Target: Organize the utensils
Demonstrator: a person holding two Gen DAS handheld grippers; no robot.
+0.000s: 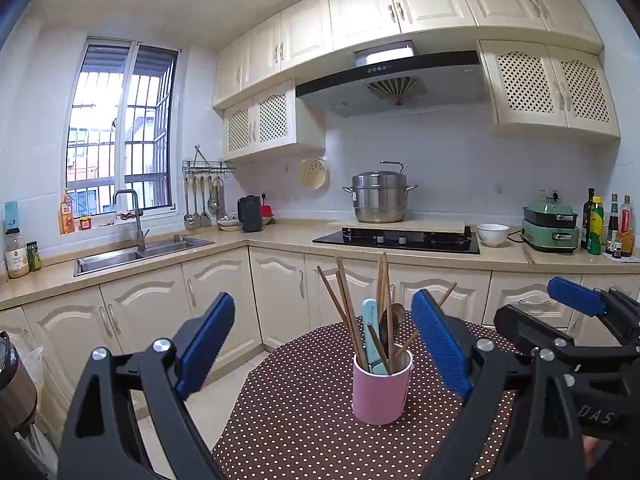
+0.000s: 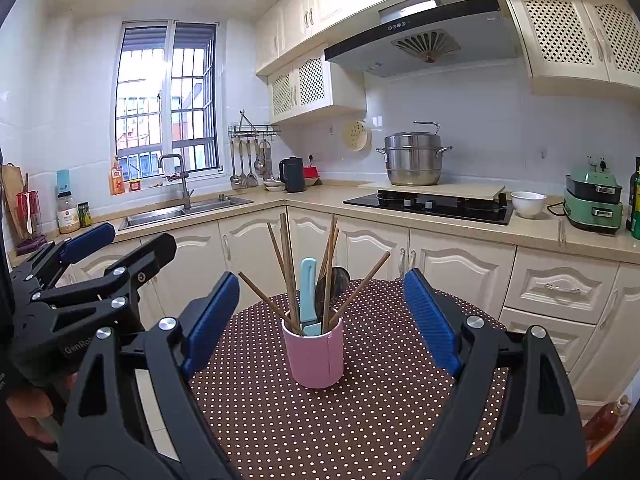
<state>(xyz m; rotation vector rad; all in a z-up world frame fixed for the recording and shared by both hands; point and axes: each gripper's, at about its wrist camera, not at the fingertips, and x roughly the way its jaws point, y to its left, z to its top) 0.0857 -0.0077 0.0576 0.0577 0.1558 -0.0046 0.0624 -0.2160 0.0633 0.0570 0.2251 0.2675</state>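
A pink cup [image 1: 382, 390] [image 2: 314, 354] stands upright on a round table with a brown polka-dot cloth [image 1: 304, 420] [image 2: 380, 408]. Inside it stand several wooden chopsticks [image 1: 346, 312] [image 2: 289, 268], a light blue handled utensil [image 1: 371, 332] [image 2: 309, 294] and a dark spoon [image 1: 392, 320] [image 2: 340, 280]. My left gripper [image 1: 324, 344] is open, its blue pads wide apart, short of the cup. My right gripper [image 2: 320, 320] is open too, with the cup ahead between its fingers, untouched. Each gripper shows in the other's view, side by side.
Beyond the table runs an L-shaped counter with a sink [image 1: 132, 256] [image 2: 188, 212], a black hob [image 1: 400, 240] [image 2: 432, 204], a steel pot [image 1: 380, 196], a white bowl [image 1: 493, 234] and a green cooker [image 1: 551, 224]. Bottles [image 1: 608, 224] stand at the far right.
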